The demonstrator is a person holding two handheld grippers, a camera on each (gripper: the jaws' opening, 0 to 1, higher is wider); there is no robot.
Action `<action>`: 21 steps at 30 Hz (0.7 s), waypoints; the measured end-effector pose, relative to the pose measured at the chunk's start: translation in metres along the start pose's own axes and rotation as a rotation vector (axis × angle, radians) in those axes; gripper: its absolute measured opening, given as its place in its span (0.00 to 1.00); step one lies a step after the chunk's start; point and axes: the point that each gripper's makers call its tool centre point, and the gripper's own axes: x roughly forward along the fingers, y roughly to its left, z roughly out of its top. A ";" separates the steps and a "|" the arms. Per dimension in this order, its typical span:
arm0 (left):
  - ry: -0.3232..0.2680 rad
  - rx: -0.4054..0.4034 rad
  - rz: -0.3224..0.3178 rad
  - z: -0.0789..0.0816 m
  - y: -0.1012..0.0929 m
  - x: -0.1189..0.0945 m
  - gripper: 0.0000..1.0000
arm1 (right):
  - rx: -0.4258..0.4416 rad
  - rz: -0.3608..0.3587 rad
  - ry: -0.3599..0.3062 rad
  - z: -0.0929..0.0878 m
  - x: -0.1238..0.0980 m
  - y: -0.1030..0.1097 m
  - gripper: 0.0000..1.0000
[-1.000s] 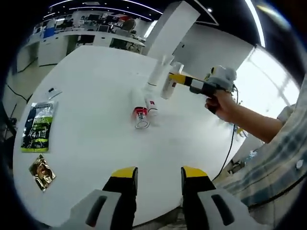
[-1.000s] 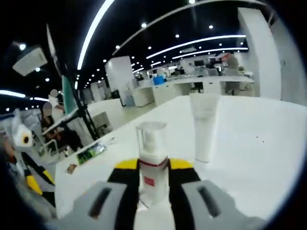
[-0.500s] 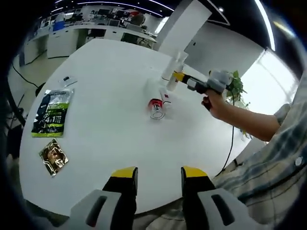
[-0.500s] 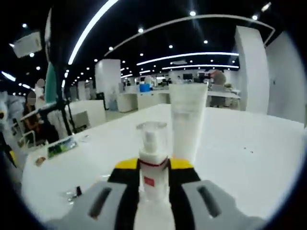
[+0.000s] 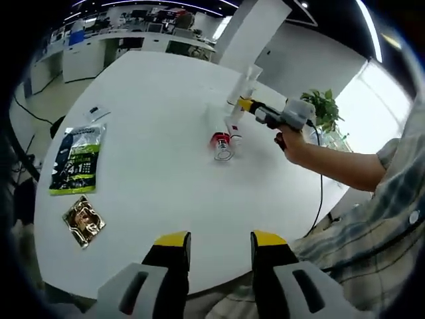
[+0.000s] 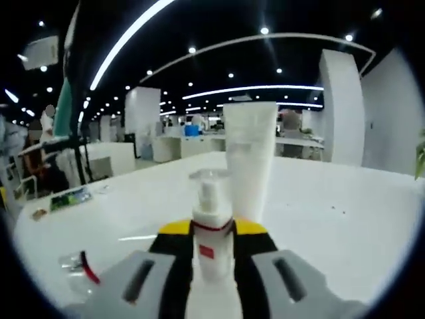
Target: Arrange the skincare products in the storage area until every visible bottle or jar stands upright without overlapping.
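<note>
Standing: one pump bottle (image 6: 212, 226), one tube (image 6: 247, 159); one jar (image 5: 221, 145) toppled.

Your left gripper (image 5: 220, 244) hangs open above the white table's (image 5: 146, 193) near edge.
Across the table your right gripper (image 5: 247, 106) holds a pump bottle (image 5: 234, 118) upright beside a standing white tube (image 5: 245, 83); a red-capped jar (image 5: 221, 143) lies tipped nearby. Two packets (image 5: 76, 166) lie well apart, far left.

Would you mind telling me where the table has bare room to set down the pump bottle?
Bare table lies between the green packet and the fallen red-capped jar, and near the left gripper. It is crowded around the white tube.
</note>
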 end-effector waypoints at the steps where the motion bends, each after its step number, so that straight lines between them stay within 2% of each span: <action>1: 0.000 -0.002 0.000 0.000 0.000 0.000 0.37 | -0.003 -0.004 0.003 -0.002 0.001 -0.001 0.20; 2: 0.002 -0.004 0.001 0.000 0.001 0.000 0.37 | -0.002 -0.005 -0.020 -0.001 0.002 -0.003 0.20; 5: 0.006 -0.005 0.001 0.000 0.002 0.000 0.37 | -0.030 -0.004 -0.033 -0.001 0.004 -0.004 0.20; 8: 0.010 -0.006 0.002 -0.001 0.002 0.000 0.37 | -0.063 -0.014 -0.035 0.001 0.005 -0.005 0.20; 15: 0.018 -0.006 0.003 -0.003 0.003 0.000 0.36 | -0.072 -0.023 -0.041 0.002 0.006 -0.003 0.20; 21: 0.011 -0.003 0.003 -0.003 0.003 0.000 0.36 | 0.050 -0.073 -0.080 0.000 -0.003 -0.015 0.20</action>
